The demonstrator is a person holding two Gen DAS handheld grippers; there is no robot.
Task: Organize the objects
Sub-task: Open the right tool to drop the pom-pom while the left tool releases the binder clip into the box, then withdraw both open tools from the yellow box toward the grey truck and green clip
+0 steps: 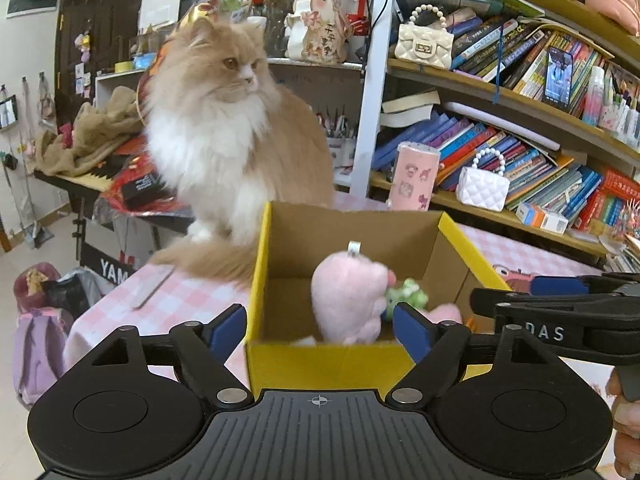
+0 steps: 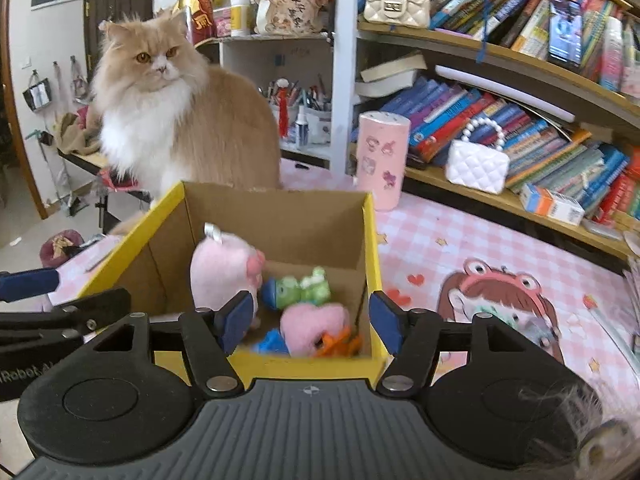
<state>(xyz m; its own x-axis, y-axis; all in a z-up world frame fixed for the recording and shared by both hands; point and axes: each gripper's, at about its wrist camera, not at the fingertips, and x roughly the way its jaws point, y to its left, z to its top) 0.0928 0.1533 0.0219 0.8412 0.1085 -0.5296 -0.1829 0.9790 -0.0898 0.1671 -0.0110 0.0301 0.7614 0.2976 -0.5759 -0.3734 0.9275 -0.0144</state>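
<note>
Two claws hover at the yellow box's (image 2: 372, 240) 6 o'clock rim: left claw (image 1: 320, 330) wide, empty; right claw (image 2: 310, 322) wide, empty. Inside the box, pink plush (image 2: 224, 268) at 9 o'clock, green toy (image 2: 304, 288) centre. Cat (image 2: 176, 120) sits at 11 o'clock on the table (image 2: 440, 232).

The table (image 2: 460, 240), covered in a pink checked cloth with a cartoon print, carries the yellow cardboard box (image 2: 320, 364), a fluffy orange-and-white cat (image 2: 180, 128) behind it, and an upright pink canister (image 2: 382, 160).
</note>
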